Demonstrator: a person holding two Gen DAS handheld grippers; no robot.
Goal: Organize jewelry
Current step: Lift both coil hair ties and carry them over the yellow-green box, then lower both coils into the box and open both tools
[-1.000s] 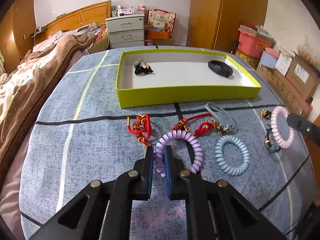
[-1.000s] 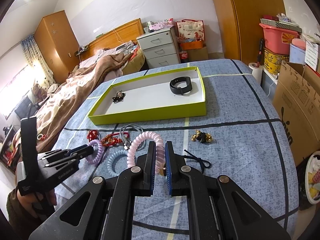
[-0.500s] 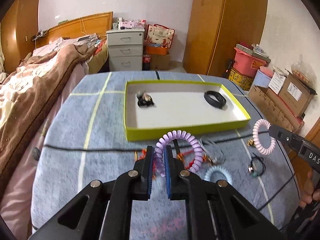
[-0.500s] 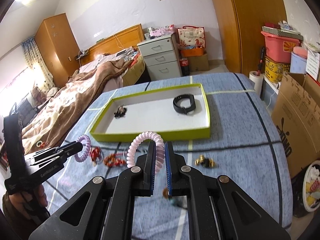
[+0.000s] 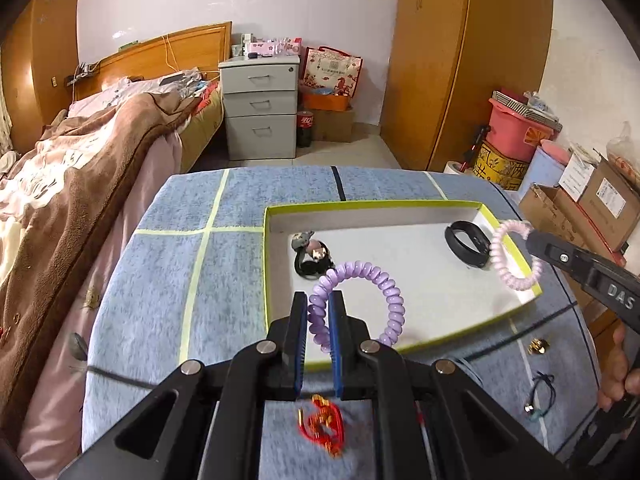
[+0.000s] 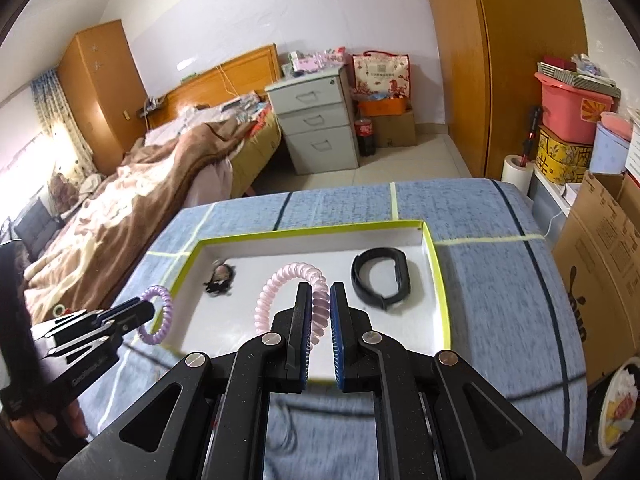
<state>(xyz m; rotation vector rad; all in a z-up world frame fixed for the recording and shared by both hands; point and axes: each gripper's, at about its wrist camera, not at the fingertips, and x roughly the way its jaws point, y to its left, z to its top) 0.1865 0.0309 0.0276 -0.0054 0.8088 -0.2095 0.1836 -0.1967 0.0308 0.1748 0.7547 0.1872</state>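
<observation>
My left gripper (image 5: pixel 319 300) is shut on a purple coil hair tie (image 5: pixel 376 284), held above the near left edge of the green-rimmed white tray (image 5: pixel 400 344). My right gripper (image 6: pixel 320 292) is shut on a pink coil hair tie (image 6: pixel 280 284), held over the tray (image 6: pixel 434 264) middle. The right gripper with the pink tie (image 5: pixel 508 268) shows at the tray's right rim in the left wrist view. The left gripper with the purple tie (image 6: pixel 158 316) shows at the tray's left corner in the right wrist view. A black band (image 5: pixel 466 242) and a black hair clip (image 5: pixel 310 258) lie in the tray.
On the blue table cloth (image 5: pixel 180 280) near me lie a red knotted cord (image 5: pixel 324 428), a gold charm (image 5: pixel 538 346) and a dark cord bracelet (image 5: pixel 540 396). A bed (image 5: pixel 60 184) stands left, drawers (image 5: pixel 260 112) behind, boxes (image 5: pixel 592 200) right.
Both grippers have lifted their coil ties off the cloth and carried them forward to the tray. The other jewelry has dropped toward the bottom of both views.
</observation>
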